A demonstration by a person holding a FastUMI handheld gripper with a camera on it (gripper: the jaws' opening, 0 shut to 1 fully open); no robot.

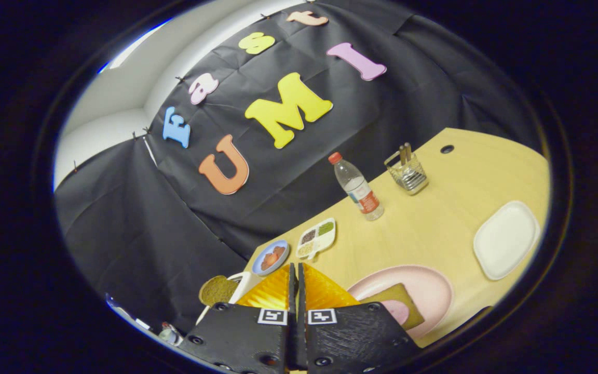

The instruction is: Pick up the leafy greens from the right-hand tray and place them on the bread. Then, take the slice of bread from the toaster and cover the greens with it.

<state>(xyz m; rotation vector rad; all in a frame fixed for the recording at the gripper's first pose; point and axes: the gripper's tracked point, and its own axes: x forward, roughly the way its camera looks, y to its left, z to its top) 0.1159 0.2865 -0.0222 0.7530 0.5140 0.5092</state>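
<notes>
My gripper (295, 275) is shut, its two fingers pressed together with nothing between them, and the whole view is tilted. Just right of the fingers a pink plate (434, 291) holds a brownish slice of bread (400, 298), partly hidden behind the gripper body. Left of the fingers a second slice of bread (216, 290) sticks up out of a white toaster (241, 284). Farther right lies a white tray (506, 239) with a bare surface. I see no greens on it.
On the yellow table (434, 218) beyond the fingers sit a small blue dish with reddish food (270, 257), a divided white dish of toppings (317, 238), a water bottle (358, 189) and a clear cutlery holder (408, 174). The booth wall rises behind them.
</notes>
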